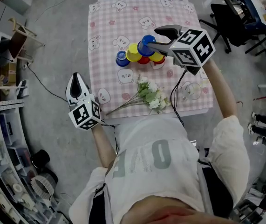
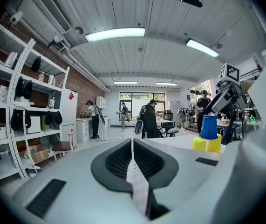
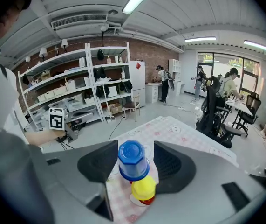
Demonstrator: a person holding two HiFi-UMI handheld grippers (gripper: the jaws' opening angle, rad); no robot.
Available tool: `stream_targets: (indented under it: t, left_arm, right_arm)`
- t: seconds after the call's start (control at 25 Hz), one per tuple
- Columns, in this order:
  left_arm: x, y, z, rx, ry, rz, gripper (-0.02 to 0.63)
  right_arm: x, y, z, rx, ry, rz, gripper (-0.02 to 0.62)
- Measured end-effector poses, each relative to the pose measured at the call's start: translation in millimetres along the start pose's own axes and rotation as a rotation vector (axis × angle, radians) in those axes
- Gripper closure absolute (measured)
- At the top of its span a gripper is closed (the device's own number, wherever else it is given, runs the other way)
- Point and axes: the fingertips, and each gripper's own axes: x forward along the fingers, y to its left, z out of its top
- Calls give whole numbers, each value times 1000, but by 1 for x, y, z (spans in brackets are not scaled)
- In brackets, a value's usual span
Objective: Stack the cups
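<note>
A small pyramid of upturned cups stands mid-table. A blue cup (image 1: 146, 43) tops it, resting on yellow cups (image 1: 133, 54) with a red cup (image 1: 143, 60) below. Another blue cup (image 1: 121, 59) stands at the group's left. My right gripper (image 1: 157, 38) straddles the top blue cup (image 3: 133, 160). Its jaws stand wide, and a gap shows at the cup's right side. Under it sit a yellow cup (image 3: 143, 190) and a red rim. My left gripper (image 1: 77, 80) hovers off the table's left edge, shut (image 2: 132, 148) and empty. It sees the stack's blue cup (image 2: 208, 126) far right.
The table (image 1: 123, 17) carries a pink checked cloth with bear prints. A spray of white flowers (image 1: 149, 94) lies near the front edge, and a clear glass (image 1: 192, 90) stands at front right. A cable runs over the floor at left. Shelving is left, office chairs far right.
</note>
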Motion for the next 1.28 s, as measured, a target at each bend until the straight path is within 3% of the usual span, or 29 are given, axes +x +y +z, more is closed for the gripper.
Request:
stream_targets:
  t: [0.12,0.2,0.36,0.52,0.72,1.04,1.28]
  left_arm:
    - [3,-12,13,6,-22,-29,572]
    - [6,-29,29,21,-52,-72,572]
    - [12,-73,66,25,-98,-161,572]
    - [11,-117,92,42,-126,-254,572]
    - [-2,-158,114,70,-187,-334,572]
    - [-16,-189,123,117,-257,-372,572]
    - [-22,-197,126,128,-279,-381,572]
  right_arm:
    - [-16,-9,21,30,-106,-53,360]
    - [-35,-16,40,75,-231,-116,362]
    - [-83,-26,64,134,-501,-351,437]
    - [-122,-20,57,142,-666,-586,523]
    - [-158,-7,20,146,-780,-778,549]
    - [-120,27,-55,202,-689,-749,563]
    - [-110,36,-60,199,-676,-737,565]
